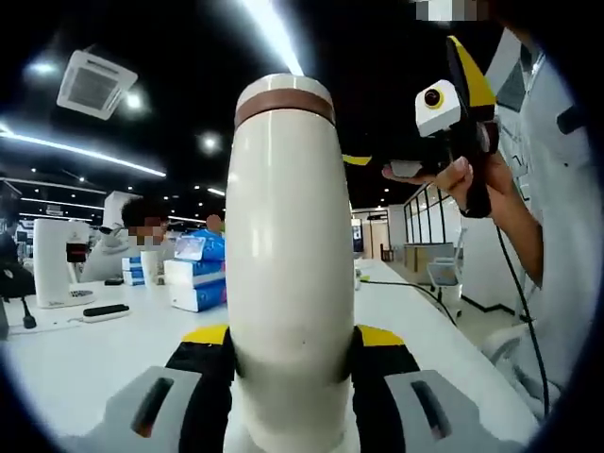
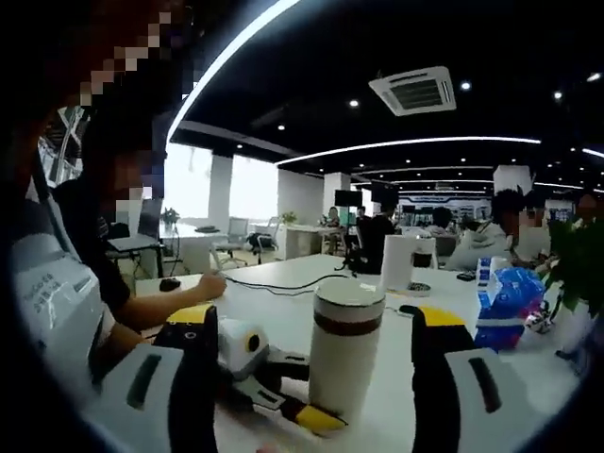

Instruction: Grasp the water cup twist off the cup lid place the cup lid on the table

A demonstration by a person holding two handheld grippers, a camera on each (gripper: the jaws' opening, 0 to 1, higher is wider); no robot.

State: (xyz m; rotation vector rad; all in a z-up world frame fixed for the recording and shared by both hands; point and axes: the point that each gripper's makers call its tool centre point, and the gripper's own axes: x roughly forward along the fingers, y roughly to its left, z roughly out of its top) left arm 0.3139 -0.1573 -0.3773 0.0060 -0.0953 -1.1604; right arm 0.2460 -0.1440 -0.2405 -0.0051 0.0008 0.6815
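Left gripper view shows the cream water cup (image 1: 283,274) standing upright on the white counter (image 1: 85,354), its brown-banded cup lid (image 1: 283,99) on top, and the left tool (image 1: 291,351) is clenched on the cup body. In the right gripper view the same cup (image 2: 344,354) stands between the wide-apart jaws of the right tool (image 2: 316,354), which is released and holds nothing. Behind the cup, blue packs (image 1: 198,274) lie on the counter, and a person's hand (image 1: 472,184) holds the right tool (image 1: 453,104) up at the right.

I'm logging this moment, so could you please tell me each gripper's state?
Left gripper: shut on the water cup, lid still on.
Right gripper: open, holding nothing.
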